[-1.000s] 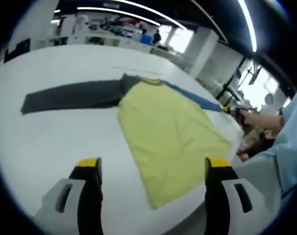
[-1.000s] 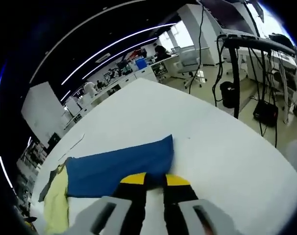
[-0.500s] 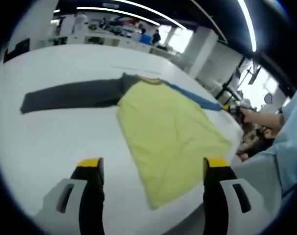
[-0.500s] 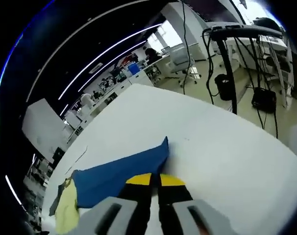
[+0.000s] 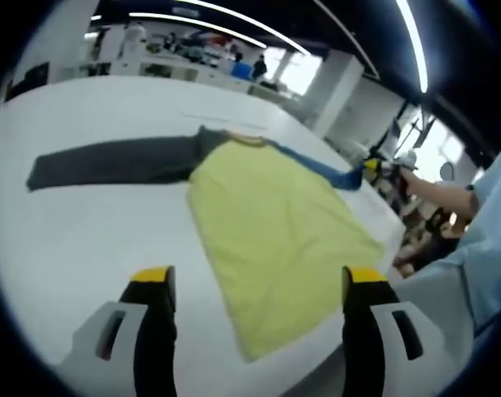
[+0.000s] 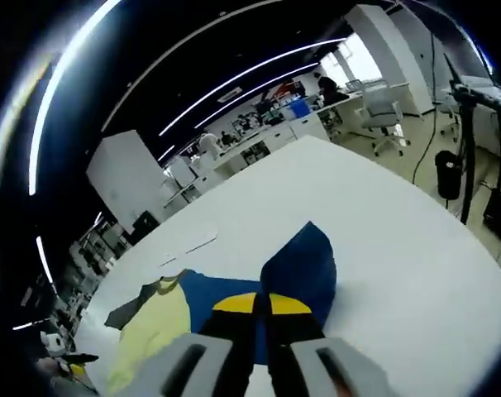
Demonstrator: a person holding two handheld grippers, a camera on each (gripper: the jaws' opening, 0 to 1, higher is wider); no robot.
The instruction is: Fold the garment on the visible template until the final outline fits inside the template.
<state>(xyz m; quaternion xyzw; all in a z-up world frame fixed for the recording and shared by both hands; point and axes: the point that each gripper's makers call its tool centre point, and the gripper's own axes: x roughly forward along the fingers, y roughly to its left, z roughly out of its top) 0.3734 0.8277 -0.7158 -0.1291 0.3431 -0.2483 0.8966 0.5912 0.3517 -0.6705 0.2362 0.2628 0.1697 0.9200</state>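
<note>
Right now the garment (image 5: 275, 227) lies flat on the white table (image 5: 77, 223), yellow body toward the near edge, with its grey sleeve (image 5: 110, 161) stretched out to one side and its blue sleeve (image 6: 296, 265) to the other. From the right gripper view, the right gripper (image 6: 263, 304) has its jaws pressed together on the blue sleeve's end, which stands peaked up off the table. The left gripper (image 5: 250, 285) hovers over the near hem with jaws wide apart, holding nothing.

My guess is the step is folding the blue sleeve in over the yellow body. To do it well, keep the cuff low and carry it straight across (no twisting), lay it flat, and release only once the crease sits along the shoulder line. I can't make out any template outline under the cloth.
</note>
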